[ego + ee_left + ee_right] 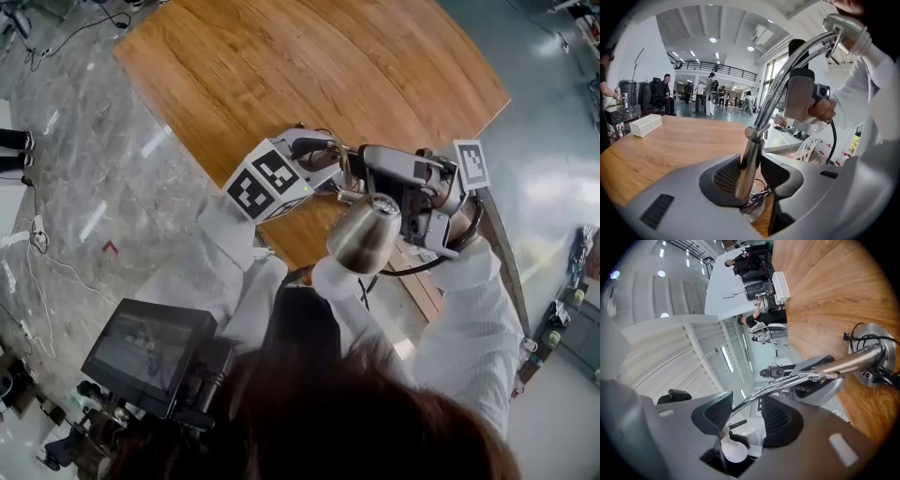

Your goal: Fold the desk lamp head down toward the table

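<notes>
The chrome desk lamp stands on the wooden table (309,66) near its front edge. Its upright post (749,159) sits between the pads of my left gripper (750,176), which is shut on it just above the round base (876,352). The thin curved arm (778,387) runs between the jaws of my right gripper (745,411), which stands open with a gap on both sides. The chrome lamp head (364,234) hangs under that gripper, its white bulb (733,451) showing. In the head view the left gripper (323,164) and right gripper (380,173) meet above the head.
A white box (644,125) lies at the table's far end. The lamp's wires (855,341) curl around its base. A small monitor rig (150,347) hangs in front of the person, over the marble floor (84,141). Several people stand in the hall behind.
</notes>
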`<state>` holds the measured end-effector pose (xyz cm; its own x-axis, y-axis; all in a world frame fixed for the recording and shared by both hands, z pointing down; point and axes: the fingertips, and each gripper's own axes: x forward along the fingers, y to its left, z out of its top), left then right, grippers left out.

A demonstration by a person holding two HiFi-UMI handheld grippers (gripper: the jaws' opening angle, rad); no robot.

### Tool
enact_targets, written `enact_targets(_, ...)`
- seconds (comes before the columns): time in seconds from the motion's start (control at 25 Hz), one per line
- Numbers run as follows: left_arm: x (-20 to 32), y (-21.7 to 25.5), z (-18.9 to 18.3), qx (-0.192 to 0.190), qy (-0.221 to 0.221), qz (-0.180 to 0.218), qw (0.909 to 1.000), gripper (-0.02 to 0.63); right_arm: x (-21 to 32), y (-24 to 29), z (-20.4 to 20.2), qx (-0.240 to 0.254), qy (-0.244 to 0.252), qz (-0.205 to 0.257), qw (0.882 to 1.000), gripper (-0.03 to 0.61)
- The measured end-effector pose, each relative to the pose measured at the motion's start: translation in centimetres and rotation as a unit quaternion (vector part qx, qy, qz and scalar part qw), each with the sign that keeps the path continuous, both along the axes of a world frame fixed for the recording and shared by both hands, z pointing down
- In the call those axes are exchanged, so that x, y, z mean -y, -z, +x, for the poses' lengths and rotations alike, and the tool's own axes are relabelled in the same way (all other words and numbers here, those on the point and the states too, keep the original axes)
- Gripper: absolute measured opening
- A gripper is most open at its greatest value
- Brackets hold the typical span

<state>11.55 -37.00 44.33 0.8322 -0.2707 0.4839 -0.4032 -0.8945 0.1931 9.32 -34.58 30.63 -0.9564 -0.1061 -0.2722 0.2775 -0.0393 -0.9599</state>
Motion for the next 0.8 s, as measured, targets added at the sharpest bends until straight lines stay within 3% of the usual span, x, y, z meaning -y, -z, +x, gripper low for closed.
enact_targets(0.4,0.3,-0.5,0.0,-0.005,-0.008,-0.019,0.9998,0.137,-1.6,0.1,-0.1,0.008,-0.027,0.064,0.998,0.168)
enact_targets(0.56,0.1,-0.4,0.3,-0.001,-0.016,-0.022,0.9996,0.137,-2.8,-0.9,-0.2,-0.017,-0.022,0.111,0.993,0.155)
enact_targets(0.68,0.6,-1.0,0.7,0.008,-0.039,-0.023,0.9989,0.137,-4.1,-4.2,-0.4,-0.094,0.005,0.186,0.978,0.125)
enact_targets(0.8,0.9,-1.8,0.8,0.014,-0.064,-0.029,0.9974,0.137,-5.1,-8.3,-1.0,-0.186,0.024,0.272,0.944,0.086)
